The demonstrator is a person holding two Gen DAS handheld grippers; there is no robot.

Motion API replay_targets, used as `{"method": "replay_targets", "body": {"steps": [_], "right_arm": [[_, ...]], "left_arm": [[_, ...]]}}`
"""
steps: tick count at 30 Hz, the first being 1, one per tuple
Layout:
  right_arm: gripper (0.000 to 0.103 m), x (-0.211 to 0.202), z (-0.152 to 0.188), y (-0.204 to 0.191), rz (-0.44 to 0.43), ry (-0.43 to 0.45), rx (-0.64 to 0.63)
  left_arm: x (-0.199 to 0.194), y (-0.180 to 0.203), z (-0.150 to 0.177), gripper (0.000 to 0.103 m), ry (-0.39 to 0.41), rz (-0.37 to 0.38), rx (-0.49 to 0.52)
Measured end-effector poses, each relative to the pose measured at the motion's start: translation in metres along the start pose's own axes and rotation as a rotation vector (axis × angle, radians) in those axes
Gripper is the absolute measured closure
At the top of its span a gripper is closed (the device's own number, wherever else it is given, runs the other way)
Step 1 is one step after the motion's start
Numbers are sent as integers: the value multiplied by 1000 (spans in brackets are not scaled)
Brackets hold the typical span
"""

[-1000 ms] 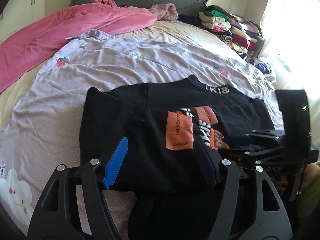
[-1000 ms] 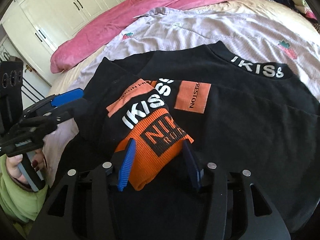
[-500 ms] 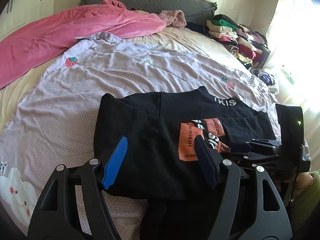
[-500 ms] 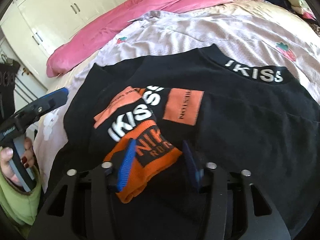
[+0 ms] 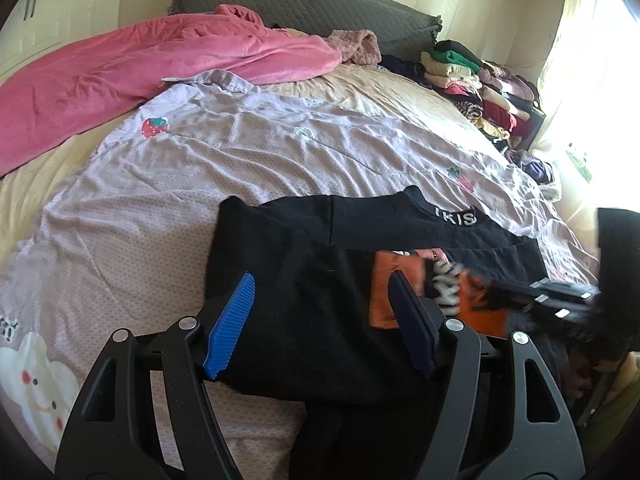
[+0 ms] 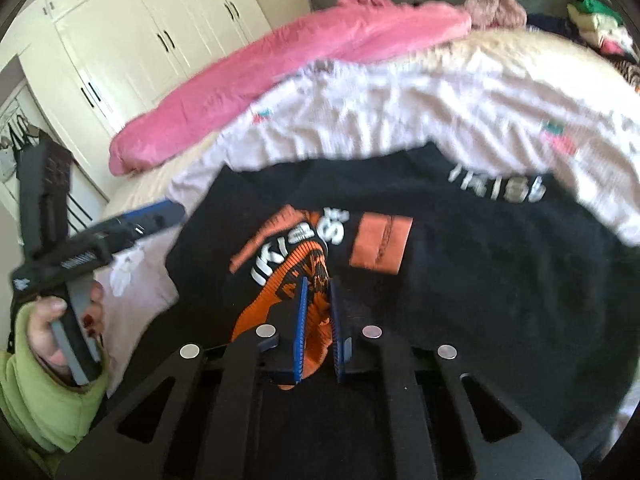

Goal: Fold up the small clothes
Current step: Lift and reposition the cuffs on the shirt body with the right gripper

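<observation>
Right hand-held gripper [image 6: 318,320] pinches the black sweater's [image 6: 480,280] orange ribbed cuff [image 6: 276,296].

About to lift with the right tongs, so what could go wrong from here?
1. The right tongs, just closed, pinch only the orange cuff; it may slip out.
2. The left tongs stand open over the black top, holding nothing, so lifting could drag the fold apart.

Sweatshirt [image 5: 304,280] lies flat on the quilt [image 5: 200,184] near the bed's [image 5: 400,96] front edge, collar toward the headboard [image 5: 320,12]. Its cuff [image 6: 288,292] rests folded over the chest. Blanket [image 5: 140,64] is bunched behind on the left, stacked clothes [image 5: 472,84] behind on the right, wardrobe [image 6: 160,28] left of the bed.
</observation>
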State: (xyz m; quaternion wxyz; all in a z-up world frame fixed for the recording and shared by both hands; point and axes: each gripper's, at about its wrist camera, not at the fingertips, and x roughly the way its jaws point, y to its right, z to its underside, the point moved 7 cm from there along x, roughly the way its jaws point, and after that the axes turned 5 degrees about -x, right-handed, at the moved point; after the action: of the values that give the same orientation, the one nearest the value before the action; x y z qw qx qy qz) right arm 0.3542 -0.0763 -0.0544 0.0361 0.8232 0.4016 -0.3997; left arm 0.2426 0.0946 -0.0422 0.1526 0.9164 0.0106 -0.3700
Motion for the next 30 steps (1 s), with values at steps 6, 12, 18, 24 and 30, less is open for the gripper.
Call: {"method": "replay_targets", "body": {"steps": [6, 12, 18, 24, 30], "right_arm": [[94, -58, -25, 34, 107, 135, 25], [95, -96, -23, 80, 220, 198, 73], [95, -106, -3, 112, 298, 182, 113], [95, -102, 9, 127, 336, 155, 143], [95, -100, 13, 130, 366, 144, 136]], "left_arm": [[-2, -2, -2, 42, 8, 4, -6], [0, 4, 1, 42, -2, 12, 12], [10, 16, 5, 42, -33, 20, 46], [30, 49, 2, 42, -71, 31, 120], [60, 83, 10, 42, -136, 46, 201]]}}
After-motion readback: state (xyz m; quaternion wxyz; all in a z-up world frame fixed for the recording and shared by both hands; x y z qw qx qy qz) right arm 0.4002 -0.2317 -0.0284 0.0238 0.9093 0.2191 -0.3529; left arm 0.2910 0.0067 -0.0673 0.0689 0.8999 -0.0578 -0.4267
